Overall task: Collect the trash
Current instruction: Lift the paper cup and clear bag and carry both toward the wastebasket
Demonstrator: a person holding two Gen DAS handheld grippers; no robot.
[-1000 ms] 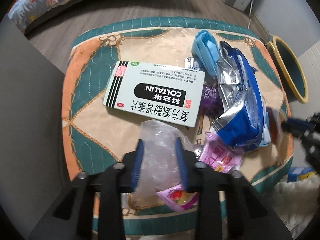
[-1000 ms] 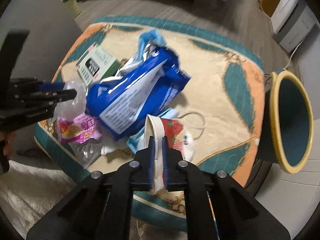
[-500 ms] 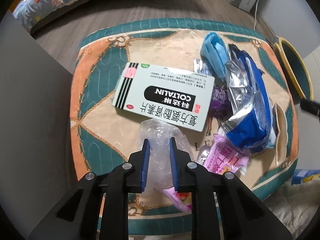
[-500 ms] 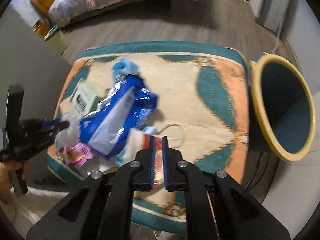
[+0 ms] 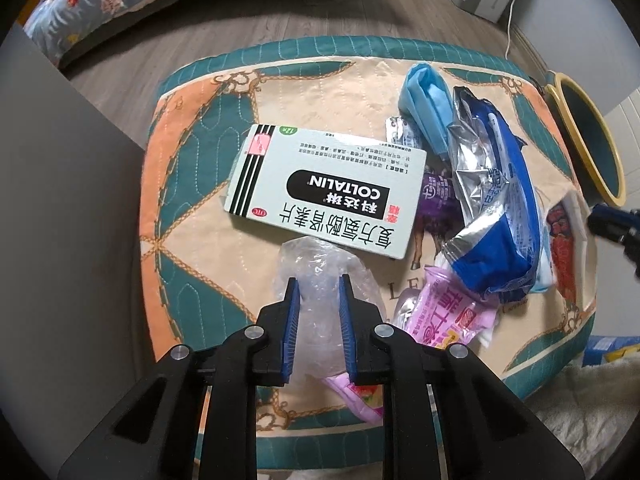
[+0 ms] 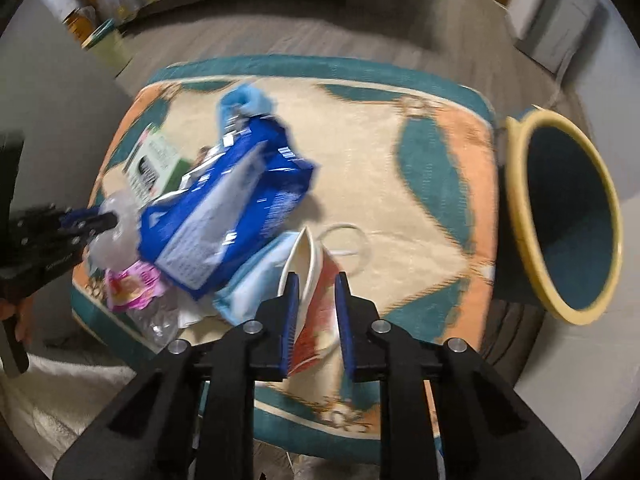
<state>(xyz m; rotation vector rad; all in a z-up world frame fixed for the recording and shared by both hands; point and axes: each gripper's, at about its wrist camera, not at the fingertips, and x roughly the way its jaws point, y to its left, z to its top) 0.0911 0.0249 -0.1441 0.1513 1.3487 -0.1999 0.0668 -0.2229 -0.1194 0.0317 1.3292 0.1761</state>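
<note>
on the near edge of the quilted stool, the right gripper stood over the crushed paper cup. a second before, its tongs had been pinched tight on the cup's white rim; they had since let go and spread. now they were closing again with the cup between them, and the pads did not clearly press on it yet. the stool also sat further left in this view than before, so the hand seemed to have slid right, toward the yellow-rimmed bin beside the stool's right end. the cup had come no nearer the bin (it lay tilted just right of the blue wrapper), so the grip probably had to be retaken before any carry.

on the left side the left gripper had narrowed from a wider stance and now held the crumpled clear plastic, its pads pressed on both flanks, just near of the medicine box and left of the pink sachet. that piece looked ready to lift. nothing showed inside the bin, and most of the litter was still on the stool.
</note>
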